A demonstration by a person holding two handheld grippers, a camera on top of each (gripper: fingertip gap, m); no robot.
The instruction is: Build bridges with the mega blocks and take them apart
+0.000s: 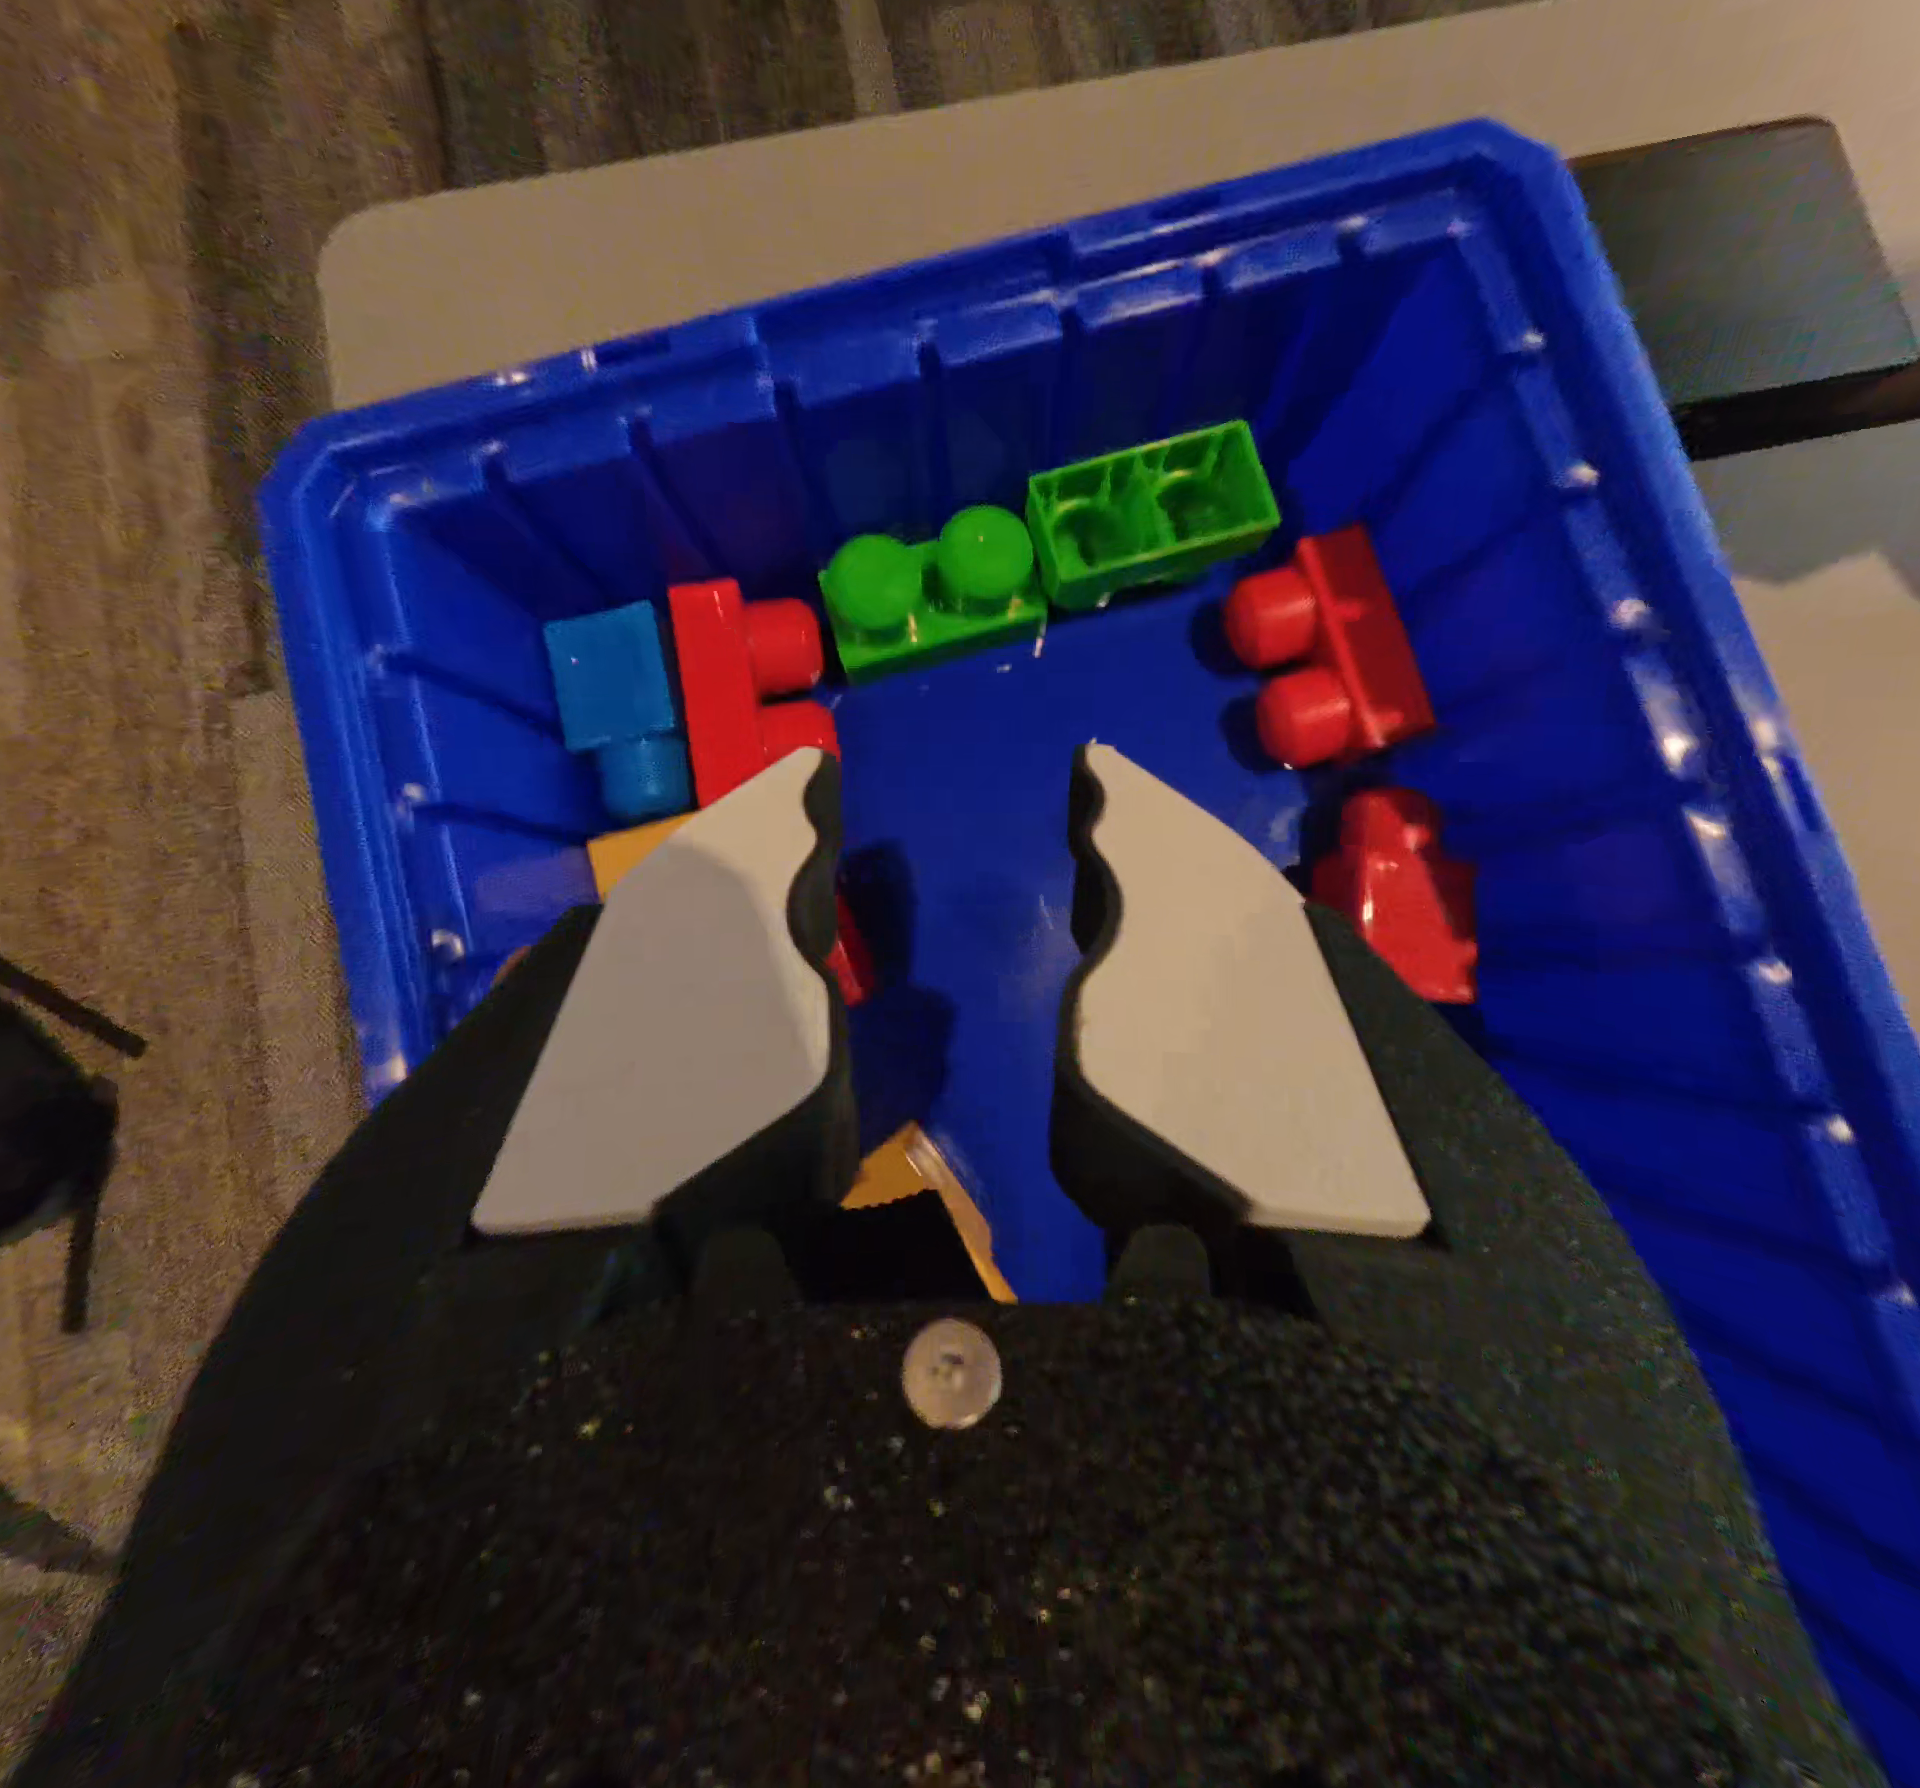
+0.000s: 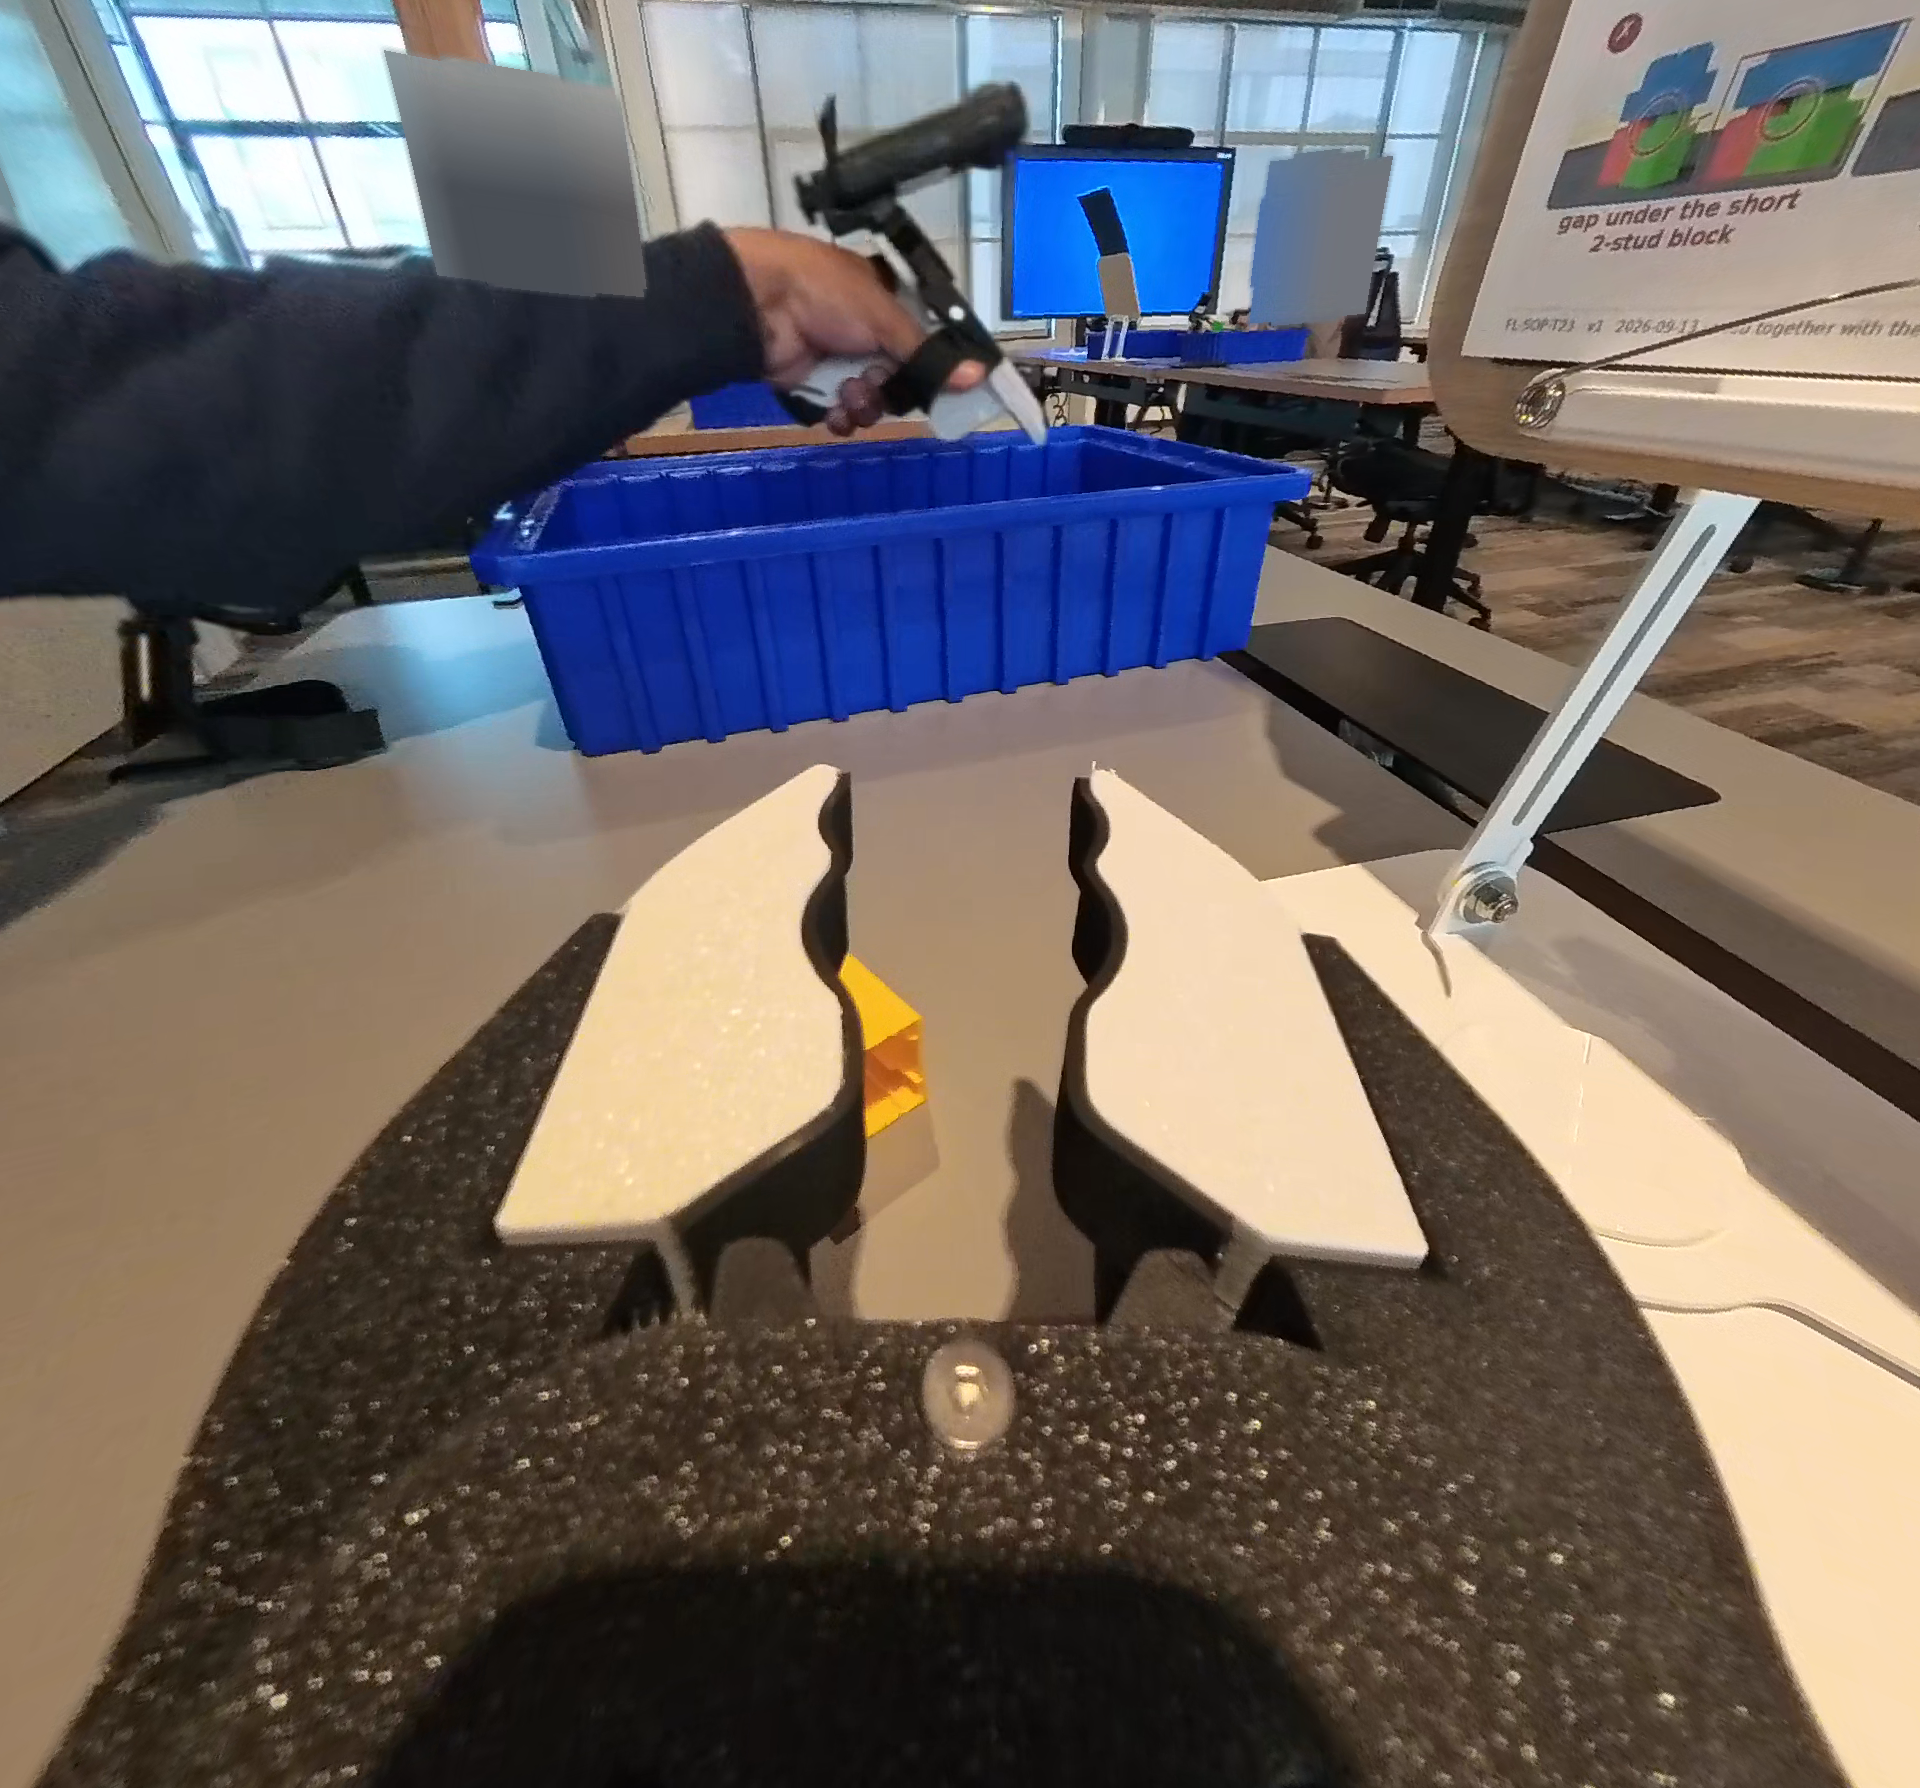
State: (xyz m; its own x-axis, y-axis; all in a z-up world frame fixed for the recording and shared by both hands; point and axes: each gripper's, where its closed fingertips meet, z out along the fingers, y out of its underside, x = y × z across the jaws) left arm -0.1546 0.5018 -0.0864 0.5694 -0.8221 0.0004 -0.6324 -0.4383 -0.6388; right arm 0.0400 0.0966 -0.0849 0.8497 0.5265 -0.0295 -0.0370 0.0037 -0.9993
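Note:
My left gripper (image 1: 956, 762) is open and empty, pointing down into a blue bin (image 1: 1704, 803). In the bin lie two green blocks (image 1: 925, 595) (image 1: 1153, 517), a light blue block (image 1: 613, 689), several red blocks (image 1: 738, 678) (image 1: 1330, 647) (image 1: 1403, 897) and a yellow block (image 1: 644, 855) partly hidden under my left finger. My right gripper (image 2: 961, 782) is open and empty, low over the grey table (image 2: 260, 959). A yellow block (image 2: 883, 1042) lies on the table beside its left finger. The left gripper (image 2: 997, 403), held by a hand, also shows in the right wrist view above the bin (image 2: 883, 616).
A white stand (image 2: 1579, 699) at the right holds a board with an instruction sheet (image 2: 1725, 107). A black mat (image 2: 1455, 730) lies to the right of the bin. Beyond are desks, office chairs and a monitor (image 2: 1117, 232). The table edge is just past the bin. Spacing between my two grippers at the tips: around 45 cm. From my left tips it is roughly 11 cm to the light blue block (image 1: 613, 689); from my right, 55 cm.

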